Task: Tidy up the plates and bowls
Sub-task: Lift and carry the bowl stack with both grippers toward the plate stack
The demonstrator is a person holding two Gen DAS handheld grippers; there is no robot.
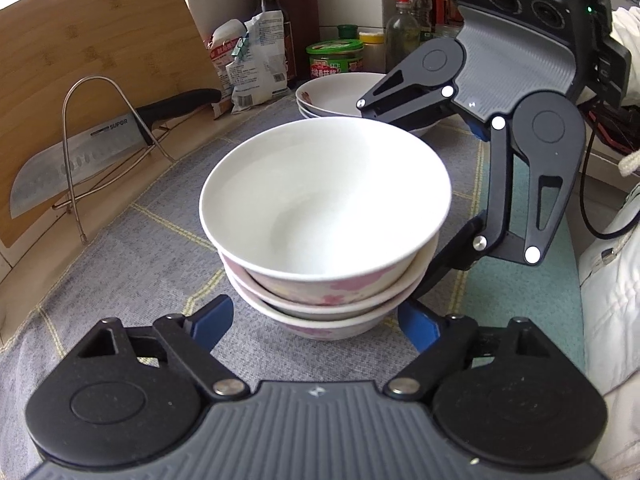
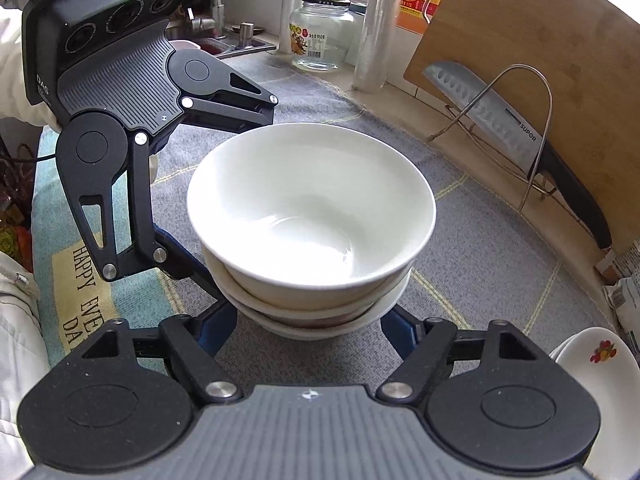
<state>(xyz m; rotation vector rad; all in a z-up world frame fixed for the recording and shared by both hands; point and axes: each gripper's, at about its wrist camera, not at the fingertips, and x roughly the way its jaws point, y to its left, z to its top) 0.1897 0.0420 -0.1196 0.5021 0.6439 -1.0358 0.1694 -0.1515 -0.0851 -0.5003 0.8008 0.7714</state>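
Clearly my left gripper (image 1: pixel 316 322) and right gripper (image 2: pixel 308 326) stand part-open, flanking the stacked bowls (image 1: pixel 326 216) on the grey cloth (image 1: pixel 132 264), unclamped; glazed china looks heavy, slippery, breakable, so I'd grip the bottom bowl.

Left gripper (image 1: pixel 316 322): black linkage arms, round black pivot housings, silver pivot pins, blue finger pads (image 1: pixel 212 320), grey ribbed body plate with a small white mark. Right gripper (image 2: pixel 308 328): same build. Above the ribbed plate, each black camera housing (image 2: pixel 108 20) carries three round lenses. Black cable (image 1: pixel 588 200) trails behind the housing. Person wears white padded sleeves (image 2: pixel 16 320).
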